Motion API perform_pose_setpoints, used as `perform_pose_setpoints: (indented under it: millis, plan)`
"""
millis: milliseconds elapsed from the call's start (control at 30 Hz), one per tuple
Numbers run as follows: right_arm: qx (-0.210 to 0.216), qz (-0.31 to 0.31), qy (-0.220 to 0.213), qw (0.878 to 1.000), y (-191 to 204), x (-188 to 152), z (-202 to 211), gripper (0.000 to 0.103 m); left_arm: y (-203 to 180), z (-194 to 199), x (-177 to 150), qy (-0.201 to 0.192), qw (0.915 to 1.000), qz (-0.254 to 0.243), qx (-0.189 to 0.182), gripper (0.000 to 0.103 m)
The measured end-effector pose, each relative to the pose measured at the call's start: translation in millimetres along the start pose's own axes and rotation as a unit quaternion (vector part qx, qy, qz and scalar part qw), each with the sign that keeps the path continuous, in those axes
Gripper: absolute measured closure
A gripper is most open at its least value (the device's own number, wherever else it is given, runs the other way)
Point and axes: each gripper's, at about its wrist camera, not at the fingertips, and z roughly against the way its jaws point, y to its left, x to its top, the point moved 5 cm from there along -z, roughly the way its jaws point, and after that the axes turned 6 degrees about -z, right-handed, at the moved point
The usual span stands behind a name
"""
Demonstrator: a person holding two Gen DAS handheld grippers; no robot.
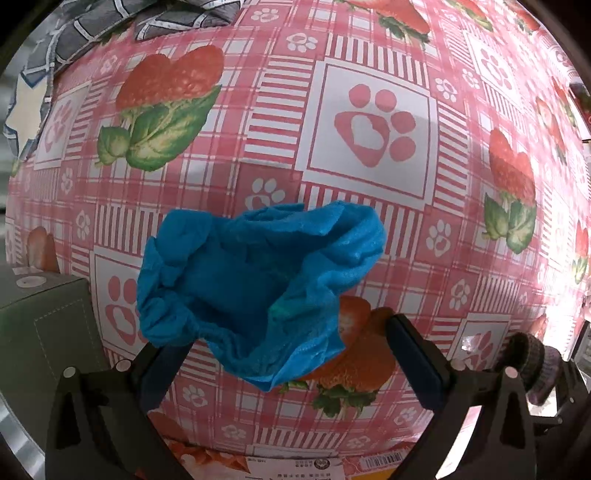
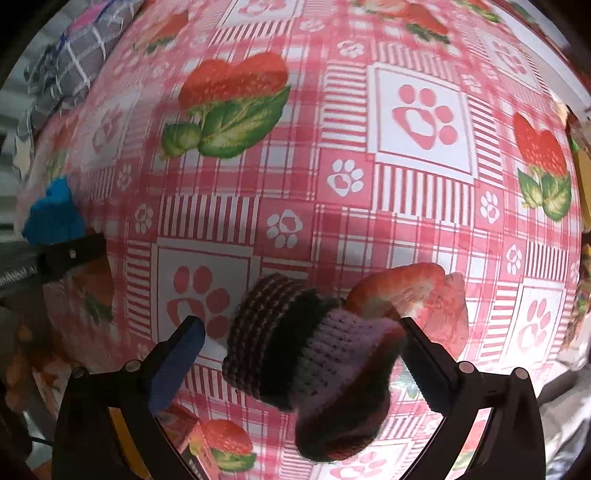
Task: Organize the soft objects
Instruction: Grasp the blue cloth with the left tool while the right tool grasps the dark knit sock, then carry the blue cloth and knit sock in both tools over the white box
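Left claw (image 1: 280, 354): jaws spread wide, pointing down at the bench (image 1: 369, 206), which is covered by a pink-and-white plaid oilcloth printed with strawberries and paw marks. Crumpled bright blue elasticated non-woven cover (image 1: 258, 288) lies between the two black fingers; its gathered edge overlaps the left finger's tip in this view, the right pad stands apart from it, so no grip is seen. Right claw (image 2: 303, 332): jaws also spread wide, no pad pressing. Striped knitted woollen piece in dark brown, black and pale lilac bands (image 2: 314, 369) sits between these fingers, its lilac end just beside or against the right pad; contact cannot be judged. Blue pad of the left finger is clear of the knit. Same knit shows at the lower right edge of the left wrist view, so the two soft items lie near each other on the oilcloth. Grey cloth with a white grid pattern (image 1: 74, 33) is bunched at the far left edge of the bench. Grey-green box with stitched seams (image 1: 40, 325) stands at the left. Printed packaging with a barcode (image 1: 384, 461) lies at the near edge; its lettering is inverted and too small to read.
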Motion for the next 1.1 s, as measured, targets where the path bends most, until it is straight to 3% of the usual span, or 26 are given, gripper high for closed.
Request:
perform_pose_setpoints:
  millis: [100, 233, 300, 367, 733, 1100]
  plan:
    - [-0.010, -0.001, 0.004, 1.000, 3, 2, 0, 0.002, -5, 4, 2, -0.007, 0.9999, -0.012, 0.007, 0.005]
    - [-0.031, -0.003, -0.008, 0.999, -1, 1, 9, 0.031, -18, 16, 0, -0.029, 0.9986, -0.043, 0.007, 0.029]
    - [-0.024, -0.008, -0.006, 1.000, -5, 0, 12, 0.037, -26, 23, 0, -0.037, 0.9973, -0.063, 0.012, 0.070]
    - [-0.017, -0.016, -0.004, 1.000, -12, -5, 18, 0.040, -30, 27, -2, -0.032, 0.9963, -0.075, 0.026, 0.087]
    - [0.014, -0.033, -0.034, 0.999, -13, -30, 78, 0.040, -30, 72, -29, -0.080, 0.9921, -0.095, 0.017, 0.087]
    - [0.029, -0.042, -0.065, 0.997, 14, -72, 140, 0.040, 0, 125, -78, -0.119, 0.9876, -0.103, -0.004, 0.087]
